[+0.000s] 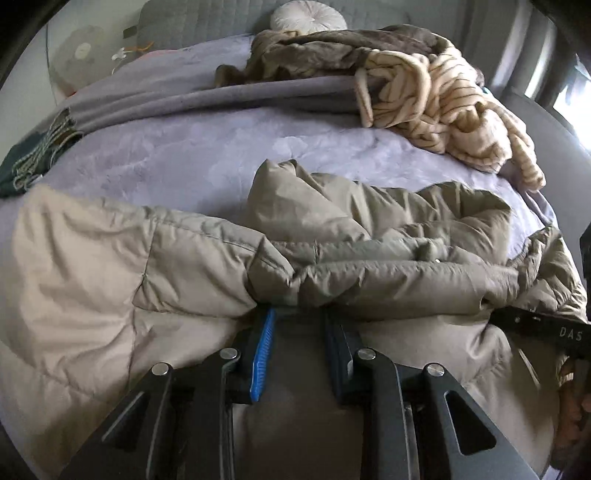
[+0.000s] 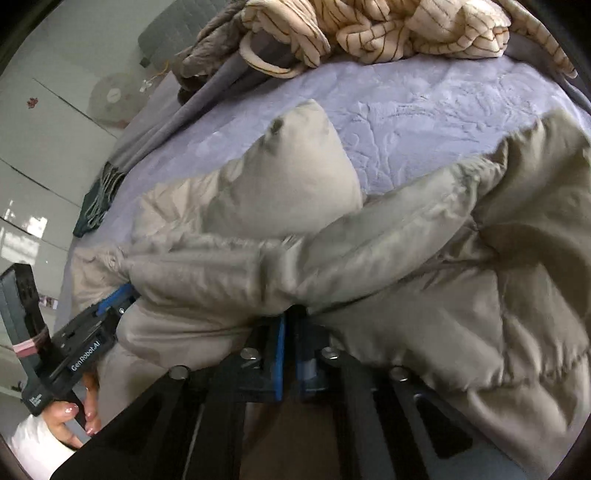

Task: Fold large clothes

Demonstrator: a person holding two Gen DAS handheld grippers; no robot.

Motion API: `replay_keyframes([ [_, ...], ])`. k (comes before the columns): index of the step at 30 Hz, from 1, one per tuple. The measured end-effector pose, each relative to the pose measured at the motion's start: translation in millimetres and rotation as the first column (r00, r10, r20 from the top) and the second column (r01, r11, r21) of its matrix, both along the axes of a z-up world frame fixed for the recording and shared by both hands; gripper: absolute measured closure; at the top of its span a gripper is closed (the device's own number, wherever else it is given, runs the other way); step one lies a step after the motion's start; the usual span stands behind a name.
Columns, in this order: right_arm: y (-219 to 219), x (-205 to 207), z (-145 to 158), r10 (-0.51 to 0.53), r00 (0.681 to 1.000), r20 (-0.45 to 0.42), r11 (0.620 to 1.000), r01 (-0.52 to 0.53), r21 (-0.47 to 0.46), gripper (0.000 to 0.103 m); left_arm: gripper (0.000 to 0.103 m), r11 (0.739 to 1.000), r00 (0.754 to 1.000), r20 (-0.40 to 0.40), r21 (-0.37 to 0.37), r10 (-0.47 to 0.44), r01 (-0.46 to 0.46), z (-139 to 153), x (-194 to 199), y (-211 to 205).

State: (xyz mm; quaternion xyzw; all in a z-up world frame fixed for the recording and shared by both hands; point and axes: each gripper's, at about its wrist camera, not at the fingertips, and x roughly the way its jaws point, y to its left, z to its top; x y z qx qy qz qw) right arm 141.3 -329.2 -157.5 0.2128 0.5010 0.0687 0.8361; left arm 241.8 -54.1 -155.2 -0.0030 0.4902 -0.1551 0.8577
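Puffer jacket point(image 1: 369, 229) lay bunched on the bed point(image 1: 184, 162), barely folded. Left claw point(image 1: 299, 317) and right claw point(image 2: 290, 314) each pinched its near hem.

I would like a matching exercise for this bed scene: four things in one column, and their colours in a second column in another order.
Things:
1. puffer jacket
2. bed cover
3. striped blanket
4. round cushion

Colours:
a. lilac
b. white
c. beige
d. cream with brown lines

Pairs: 1-c, 2-a, 3-d, 4-b
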Motion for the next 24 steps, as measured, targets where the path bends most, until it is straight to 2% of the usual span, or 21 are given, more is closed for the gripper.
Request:
replay_keyframes([
  [2,-1.9,4.6,-2.7,-0.001,1.0,-0.006,1.0,0.001,0.015,0.103,0.073,1.0,1.0,-0.013,0.002,0.0,0.0,-3.6,6.3,-1.4],
  [5,-10.9,4.5,7.8,0.016,1.0,-0.011,0.999,-0.016,0.032,0.103,0.073,1.0,1.0,-0.013,-0.007,0.002,-0.002,7.4,11.6,14.8],
  [8,-39.1,-2.8,29.3,-0.018,1.0,0.023,0.998,0.019,-0.064,0.103,0.073,0.997,0.998,0.041,0.048,0.056,-0.058,20.9,21.7,46.2],
  [11,-89.5,-11.6,38.9,-0.148,0.988,0.038,0.972,0.153,-0.179,0.103,0.073,0.981,0.985,0.064,0.107,0.158,-0.165,16.5,37.7,90.3],
  [12,-106.2,-13.7,34.7,-0.193,0.981,0.029,0.965,0.195,-0.173,0.103,0.073,0.968,0.975,0.029,0.12,0.219,-0.221,4.8,46.2,108.5],
  [14,-128.4,-14.7,19.4,-0.252,0.968,0.0,0.961,0.25,-0.117,0.103,0.073,0.962,0.964,-0.025,0.08,0.263,-0.261,-11.4,53.6,124.5],
  [16,-134.2,-10.2,6.4,-0.276,0.961,-0.015,0.958,0.274,-0.079,0.103,0.073,0.955,0.955,-0.048,0.069,0.292,-0.288,-23.9,60.1,126.6],
  [20,-131.5,6.2,-9.8,-0.284,0.959,-0.011,0.95,0.28,-0.136,0.103,0.073,0.952,0.959,-0.029,0.134,0.283,-0.276,-35.0,71.3,108.6],
  [24,-127.0,6.8,-10.9,-0.298,0.955,-0.016,0.944,0.292,-0.152,0.103,0.073,0.949,0.958,-0.029,0.152,0.285,-0.277,-33.1,73.0,109.8],
])
